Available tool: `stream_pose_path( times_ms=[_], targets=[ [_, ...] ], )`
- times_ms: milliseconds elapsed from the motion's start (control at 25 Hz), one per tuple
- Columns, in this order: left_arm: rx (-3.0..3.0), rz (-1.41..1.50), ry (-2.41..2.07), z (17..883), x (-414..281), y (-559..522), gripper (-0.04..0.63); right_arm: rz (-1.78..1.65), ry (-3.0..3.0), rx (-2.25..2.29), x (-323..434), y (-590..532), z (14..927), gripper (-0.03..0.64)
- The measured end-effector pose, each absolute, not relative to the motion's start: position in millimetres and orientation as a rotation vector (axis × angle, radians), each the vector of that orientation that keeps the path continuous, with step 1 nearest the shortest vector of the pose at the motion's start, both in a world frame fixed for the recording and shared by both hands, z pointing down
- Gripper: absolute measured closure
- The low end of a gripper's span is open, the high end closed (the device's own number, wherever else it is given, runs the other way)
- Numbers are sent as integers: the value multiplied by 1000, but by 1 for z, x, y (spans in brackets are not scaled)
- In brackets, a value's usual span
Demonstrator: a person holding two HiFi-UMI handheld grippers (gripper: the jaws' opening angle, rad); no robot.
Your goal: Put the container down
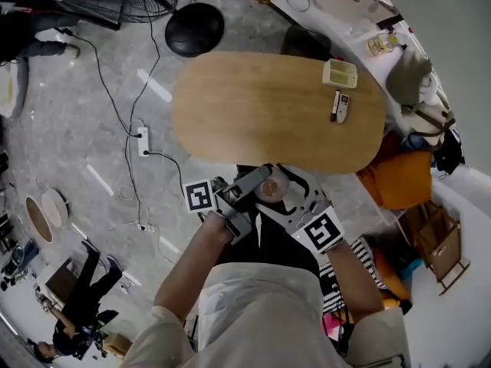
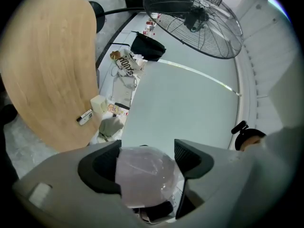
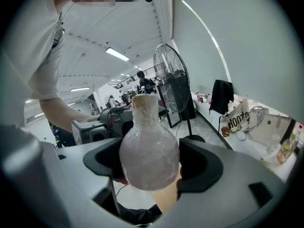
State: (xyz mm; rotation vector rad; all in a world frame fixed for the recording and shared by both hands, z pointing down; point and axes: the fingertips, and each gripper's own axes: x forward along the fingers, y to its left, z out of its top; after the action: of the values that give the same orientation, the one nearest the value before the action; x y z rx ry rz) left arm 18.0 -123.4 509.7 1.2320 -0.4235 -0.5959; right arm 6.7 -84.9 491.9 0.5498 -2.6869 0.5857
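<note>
The container (image 3: 148, 151) is a round-bellied flask wrapped in cloudy film, neck up. My right gripper (image 3: 147, 163) is shut on its belly, a pad against each side. In the left gripper view the wrapped container (image 2: 145, 175) fills the gap of my left gripper (image 2: 145, 159), which is shut on it too. In the head view both grippers, left (image 1: 259, 182) and right (image 1: 287, 195), meet on the container (image 1: 271, 189) close to the person's chest, just off the near edge of the oval wooden table (image 1: 268, 113).
On the table's far right stand a cream box (image 1: 339, 73) and a remote (image 1: 340, 106). A fan's black base (image 1: 194, 29) stands beyond the table, and cables with a power strip (image 1: 143, 141) cross the floor to the left. An orange seat (image 1: 399, 179) is at the right.
</note>
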Motion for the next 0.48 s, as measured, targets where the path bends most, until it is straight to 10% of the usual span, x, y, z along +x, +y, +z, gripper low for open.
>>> stream_pose_path(
  times_ms=[480],
  targets=[
    [1139, -529, -418, 656, 0, -186, 255, 726, -2630, 653, -2, -157, 635, 244]
  ],
)
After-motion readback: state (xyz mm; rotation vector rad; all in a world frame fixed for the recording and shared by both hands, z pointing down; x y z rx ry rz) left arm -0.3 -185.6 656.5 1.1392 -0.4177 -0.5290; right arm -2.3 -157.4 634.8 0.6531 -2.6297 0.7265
